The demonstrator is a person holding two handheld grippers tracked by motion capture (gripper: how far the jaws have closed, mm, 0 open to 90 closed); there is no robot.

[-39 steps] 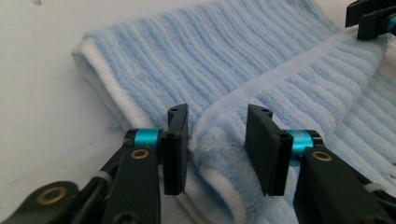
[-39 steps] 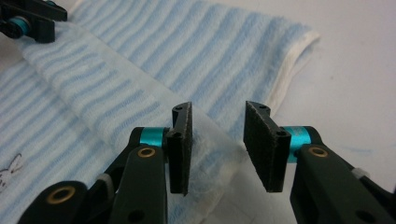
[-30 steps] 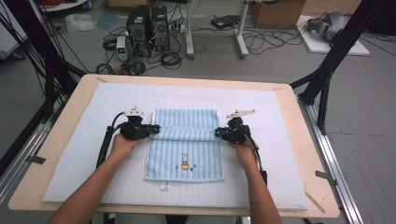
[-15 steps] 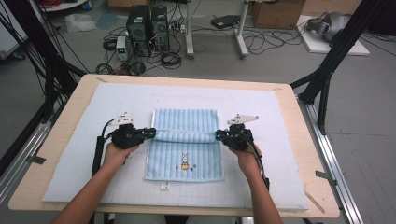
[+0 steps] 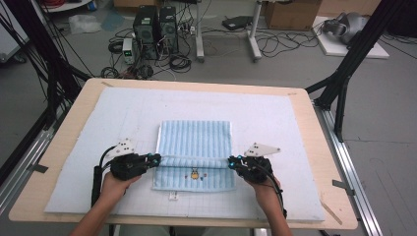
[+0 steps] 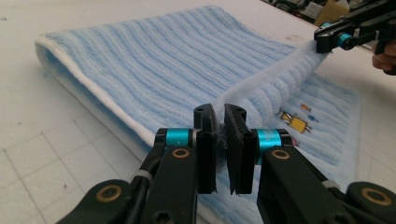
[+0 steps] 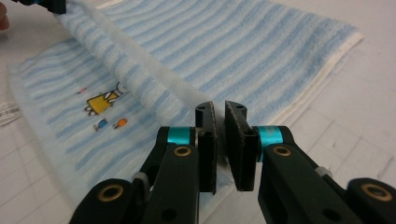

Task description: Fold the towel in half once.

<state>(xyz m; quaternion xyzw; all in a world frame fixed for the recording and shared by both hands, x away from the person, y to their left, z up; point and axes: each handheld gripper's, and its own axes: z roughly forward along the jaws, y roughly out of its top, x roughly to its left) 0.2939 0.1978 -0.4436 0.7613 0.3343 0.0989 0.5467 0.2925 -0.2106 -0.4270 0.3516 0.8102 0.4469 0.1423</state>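
A light blue striped towel (image 5: 196,140) lies on the white gridded mat, with a small cartoon figure (image 5: 195,174) near its front edge. Its upper layer is drawn forward into a raised fold running between my two grippers. My left gripper (image 5: 156,158) is shut on the fold's left end, and my right gripper (image 5: 230,161) is shut on the right end. In the left gripper view the left gripper (image 6: 220,116) pinches the towel (image 6: 163,65), with the right gripper (image 6: 323,41) far off. In the right gripper view the right gripper (image 7: 219,112) clamps the towel (image 7: 233,46).
The white gridded mat (image 5: 275,123) covers most of the wooden table (image 5: 69,128). A small white label (image 5: 173,196) sticks out at the towel's front edge. Computer cases (image 5: 156,22) and cables lie on the floor beyond the table. Black frame legs stand at both sides.
Both grippers have moved toward the person, pulling the towel's held edge forward over the lower layer. The fold now sits close to the cartoon figure.
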